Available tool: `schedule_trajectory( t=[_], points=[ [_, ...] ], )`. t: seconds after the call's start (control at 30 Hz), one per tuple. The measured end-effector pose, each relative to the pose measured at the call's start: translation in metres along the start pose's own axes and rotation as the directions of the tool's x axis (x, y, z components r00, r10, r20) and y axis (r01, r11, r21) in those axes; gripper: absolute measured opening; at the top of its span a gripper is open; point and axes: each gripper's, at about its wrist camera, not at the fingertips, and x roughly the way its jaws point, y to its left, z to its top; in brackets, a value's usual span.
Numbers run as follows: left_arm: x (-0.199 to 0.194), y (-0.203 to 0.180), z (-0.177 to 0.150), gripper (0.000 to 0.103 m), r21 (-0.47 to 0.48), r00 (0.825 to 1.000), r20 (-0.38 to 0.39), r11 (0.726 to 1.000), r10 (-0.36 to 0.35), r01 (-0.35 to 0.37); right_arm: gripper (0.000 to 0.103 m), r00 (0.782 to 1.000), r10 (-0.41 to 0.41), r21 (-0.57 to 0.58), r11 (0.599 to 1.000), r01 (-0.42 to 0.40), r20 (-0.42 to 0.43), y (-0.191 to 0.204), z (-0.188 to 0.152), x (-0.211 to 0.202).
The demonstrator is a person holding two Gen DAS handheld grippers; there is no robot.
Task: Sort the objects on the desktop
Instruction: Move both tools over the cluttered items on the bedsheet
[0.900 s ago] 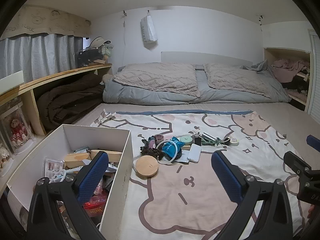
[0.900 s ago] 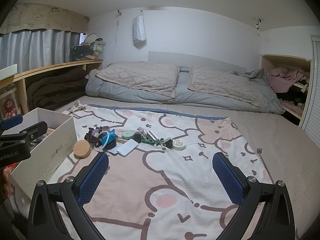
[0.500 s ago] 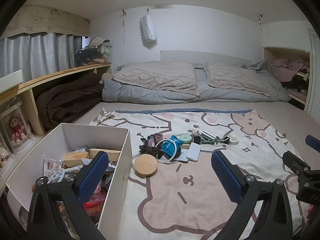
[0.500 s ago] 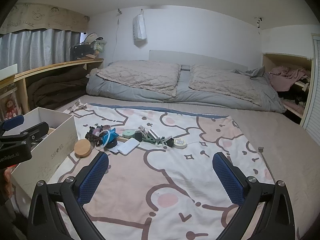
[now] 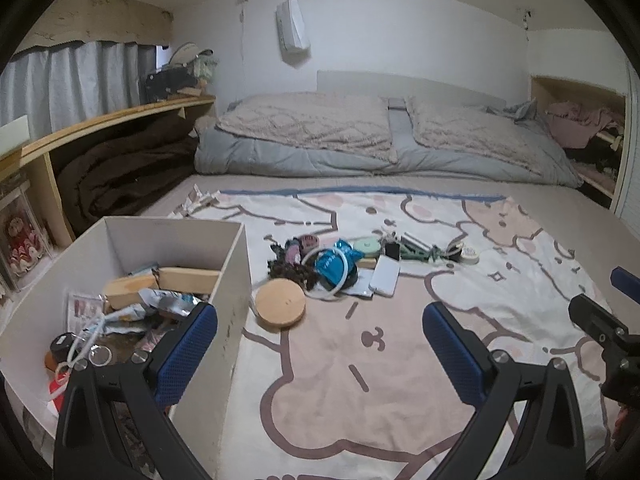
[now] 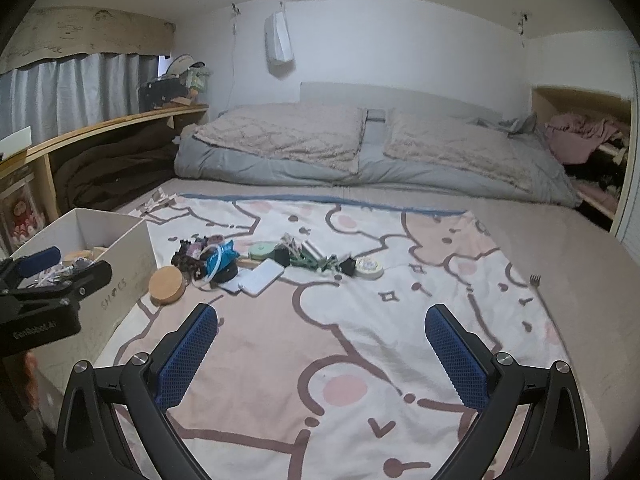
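While both our grippers hang spread and empty over the blanket (image 6: pixel 360 360), the left gripper (image 5: pixel 320 344) sits beside the box (image 5: pixel 228 280) at the blanket's left edge, the right gripper (image 6: pixel 320 344) over bare cloth. We see the clutter (image 5: pixel 344 264) bunched mid-blanket, a wooden disc (image 5: pixel 280 306) nearest the box wall. Open blanket lies between our jaws and the pile, and toward the right edge.

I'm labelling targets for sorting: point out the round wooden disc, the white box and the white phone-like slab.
round wooden disc (image 5: pixel 280 307): left wrist view, top face.
white box (image 5: pixel 230 276): left wrist view, right wall.
white phone-like slab (image 6: pixel 260 277): right wrist view, flat top.
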Motion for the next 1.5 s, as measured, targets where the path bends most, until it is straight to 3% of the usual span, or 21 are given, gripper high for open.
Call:
schedule_trajectory(
  t=[0.47,0.9,1.03,1.23,1.5],
  points=[
    [0.048,-0.018,-0.024,0.103,0.010,0.988,-0.151,1.000,0.004,-0.002,0.103,0.994,0.023,0.059,0.998,-0.017,-0.111,-0.015,-0.014,0.035],
    [0.090,-0.030,-0.033,0.103,0.011,0.969,-0.241,0.999,0.048,-0.046,0.103,0.983,0.025,0.106,0.994,-0.005,-0.183,-0.027,-0.021,0.054],
    [0.100,-0.033,-0.023,0.103,-0.027,0.960,-0.281,1.000,-0.013,0.005,0.103,0.983,0.033,0.117,0.993,-0.012,-0.180,-0.028,-0.015,0.054],
    [0.110,-0.042,-0.001,0.103,0.022,0.968,-0.253,1.000,0.005,0.001,0.103,0.984,0.047,0.118,0.993,-0.027,-0.170,-0.027,-0.001,0.055],
    [0.141,-0.048,0.018,0.097,-0.016,0.954,-0.271,0.992,-0.127,0.128,0.103,0.978,0.121,0.143,0.985,-0.097,-0.168,-0.033,0.029,0.064]
  ],
)
